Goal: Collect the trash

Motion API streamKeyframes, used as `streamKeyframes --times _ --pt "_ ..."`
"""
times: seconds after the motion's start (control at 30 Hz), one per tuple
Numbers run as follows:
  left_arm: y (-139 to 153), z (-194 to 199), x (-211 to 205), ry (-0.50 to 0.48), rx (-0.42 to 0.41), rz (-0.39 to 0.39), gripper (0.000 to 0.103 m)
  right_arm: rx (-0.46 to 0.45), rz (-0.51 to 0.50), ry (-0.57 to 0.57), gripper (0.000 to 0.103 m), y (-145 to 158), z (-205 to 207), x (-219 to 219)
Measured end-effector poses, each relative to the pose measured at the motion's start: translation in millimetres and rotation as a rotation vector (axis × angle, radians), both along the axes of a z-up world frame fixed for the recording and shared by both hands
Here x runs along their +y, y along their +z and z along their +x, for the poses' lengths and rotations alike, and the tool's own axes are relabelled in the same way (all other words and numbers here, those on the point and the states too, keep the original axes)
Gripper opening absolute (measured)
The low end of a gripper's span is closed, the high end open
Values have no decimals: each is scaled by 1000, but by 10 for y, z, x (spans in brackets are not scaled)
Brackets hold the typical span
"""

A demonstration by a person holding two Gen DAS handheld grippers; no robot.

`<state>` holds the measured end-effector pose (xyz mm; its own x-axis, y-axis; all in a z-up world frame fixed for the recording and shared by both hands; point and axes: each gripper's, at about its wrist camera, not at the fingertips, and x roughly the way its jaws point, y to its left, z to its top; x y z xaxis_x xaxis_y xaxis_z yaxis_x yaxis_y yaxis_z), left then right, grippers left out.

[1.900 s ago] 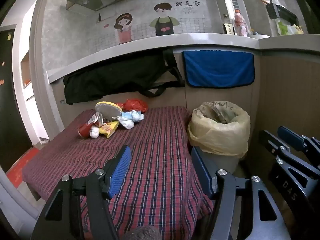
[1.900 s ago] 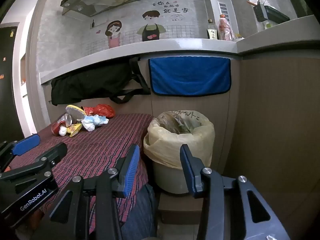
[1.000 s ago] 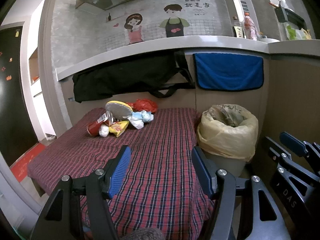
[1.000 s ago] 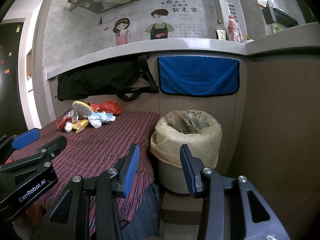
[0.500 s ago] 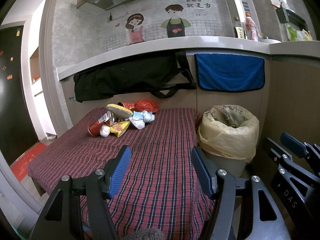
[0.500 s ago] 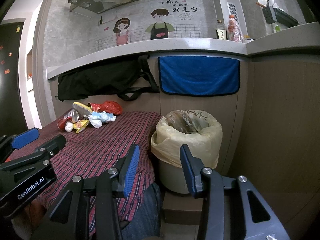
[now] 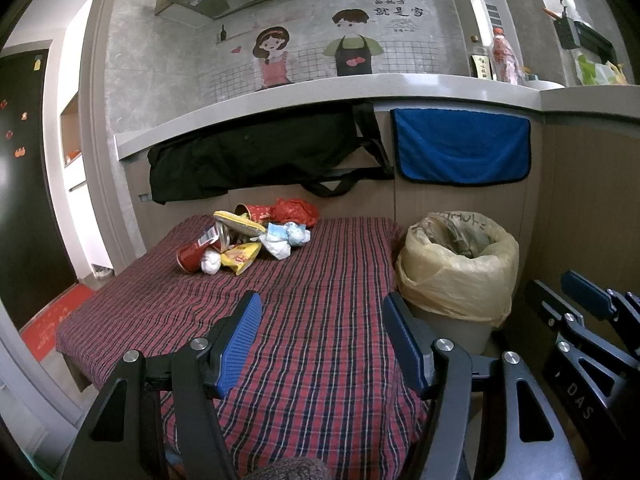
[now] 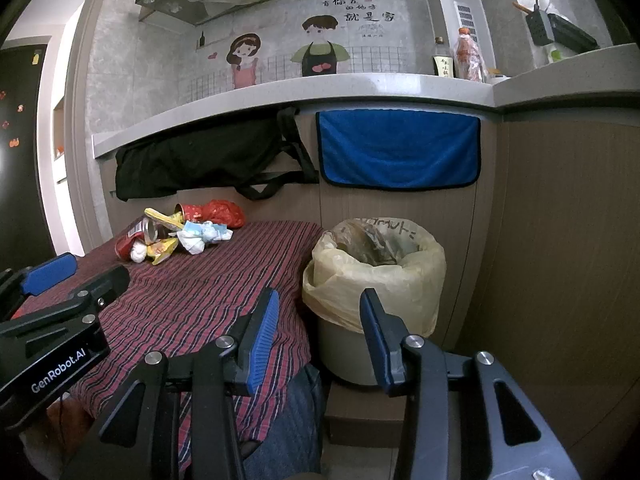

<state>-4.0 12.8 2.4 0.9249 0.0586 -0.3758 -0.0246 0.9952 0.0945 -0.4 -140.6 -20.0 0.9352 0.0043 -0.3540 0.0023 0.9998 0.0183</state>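
Hovering over the near half of a plaid-clothed counter [image 7: 320, 280]: left gripper [image 7: 320, 340], fingers [image 7: 240, 332] spread wide, gripping nothing. Floating off the counter's right edge, low in front of the bin: right gripper [image 8: 316, 332], fingers [image 8: 262, 328] likewise wide apart and holding nothing.

Lying heaped at the far left corner of the cloth, close under the wall panel: trash pile [image 7: 248, 236]. Making it up: a red cup [image 7: 192, 256] tipped on its side, a yellow snack wrapper [image 7: 240, 258], white crumpled tissue [image 7: 210, 264], a pale blue-and-white wad [image 7: 284, 238], a red crumpled bag [image 7: 296, 210] at the back.

Stretching bare between the pile and the left gripper: a broad run of cloth. Dropping away on the left and near sides: the cloth's edges, hanging over the counter rim.

Standing just beside the counter's right edge, tucked into the corner of the wooden panels: trash bin [image 8: 376, 276] lined with a yellowish bag, mouth open, crumpled material inside. Hemming it in at the right and behind: panel walls.

Hanging from the ledge above: a black bag [image 7: 256, 156] and a blue towel [image 7: 460, 148].
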Motion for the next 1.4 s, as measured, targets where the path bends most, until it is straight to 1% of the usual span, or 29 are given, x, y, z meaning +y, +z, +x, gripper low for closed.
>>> streamKeyframes --times 1.4 --pt "5 19 73 1 15 -4 64 3 4 -11 40 -7 19 -73"
